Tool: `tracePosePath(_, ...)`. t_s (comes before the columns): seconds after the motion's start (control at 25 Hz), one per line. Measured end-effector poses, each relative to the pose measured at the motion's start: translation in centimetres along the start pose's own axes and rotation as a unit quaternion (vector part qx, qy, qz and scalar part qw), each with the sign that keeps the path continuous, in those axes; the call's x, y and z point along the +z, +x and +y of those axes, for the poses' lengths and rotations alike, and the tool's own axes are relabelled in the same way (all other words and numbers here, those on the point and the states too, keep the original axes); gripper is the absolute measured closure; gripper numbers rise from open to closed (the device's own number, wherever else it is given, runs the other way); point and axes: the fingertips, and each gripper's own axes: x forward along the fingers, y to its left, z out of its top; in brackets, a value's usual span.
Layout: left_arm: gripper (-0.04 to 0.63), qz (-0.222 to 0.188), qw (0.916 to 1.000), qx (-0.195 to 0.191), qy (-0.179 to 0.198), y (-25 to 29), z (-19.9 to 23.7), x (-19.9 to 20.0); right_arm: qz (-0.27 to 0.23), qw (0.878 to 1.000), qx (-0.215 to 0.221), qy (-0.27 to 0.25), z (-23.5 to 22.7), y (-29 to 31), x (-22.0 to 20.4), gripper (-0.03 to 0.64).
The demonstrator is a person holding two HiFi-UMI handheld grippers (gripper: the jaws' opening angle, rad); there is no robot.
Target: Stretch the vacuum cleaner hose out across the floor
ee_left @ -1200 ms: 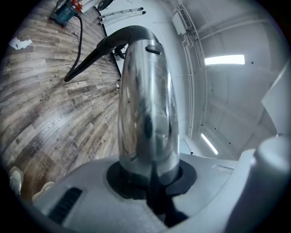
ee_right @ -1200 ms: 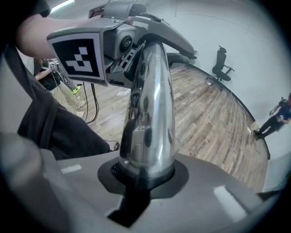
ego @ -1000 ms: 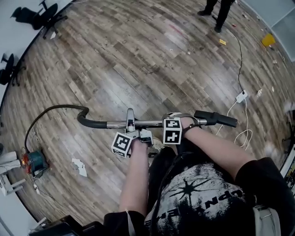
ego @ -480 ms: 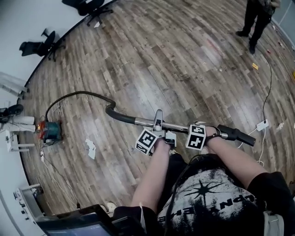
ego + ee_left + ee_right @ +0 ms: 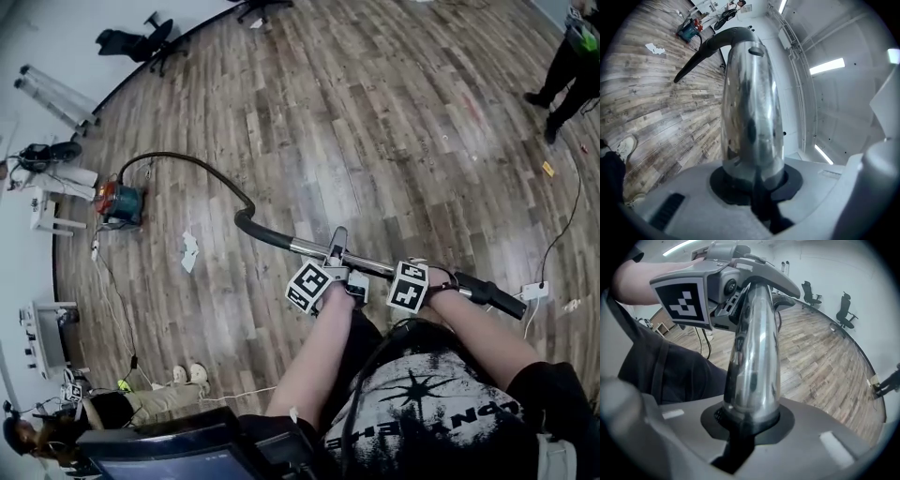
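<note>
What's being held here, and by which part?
The vacuum cleaner's metal wand: left gripper clamps its shaft nearer the hose, right gripper nearer the black end piece.

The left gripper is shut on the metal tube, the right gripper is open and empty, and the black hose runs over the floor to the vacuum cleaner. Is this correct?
Not fully. The right gripper is not open and empty: the right gripper view shows its jaws shut on the metal tube too. The left gripper, black hose and vacuum cleaner are as you say.
</note>
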Motion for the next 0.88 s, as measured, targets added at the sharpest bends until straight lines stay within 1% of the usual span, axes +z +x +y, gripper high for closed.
tracePosePath(0.16,0.546,-0.006,0.9998,0.016,-0.004,-1.6,0.3,-1.9,-0.003,1.0,0.016,-0.007,1.9,-0.3,-1.6,0.548)
tracePosePath(0.28,0.546,0.001,0.9997,0.026,-0.003,-2.7,0.7,-2.5,-0.005,1.0,0.019,0.0,3.2,-0.1,-1.9,0.548)
tracePosePath(0.36,0.547,0.008,0.9997,0.025,-0.001,-2.8,0.9,-2.7,-0.004,1.0,0.017,0.007,3.6,0.1,-2.0,0.548)
tracePosePath(0.6,0.548,0.041,0.9992,0.004,0.003,-3.2,0.7,-2.8,-0.003,0.999,-0.004,0.039,4.9,0.3,-1.4,0.548)
tracePosePath(0.88,0.548,0.071,0.997,-0.03,-0.009,-4.2,1.4,-2.4,0.017,0.997,-0.043,0.065,6.1,1.0,-0.5,0.548)
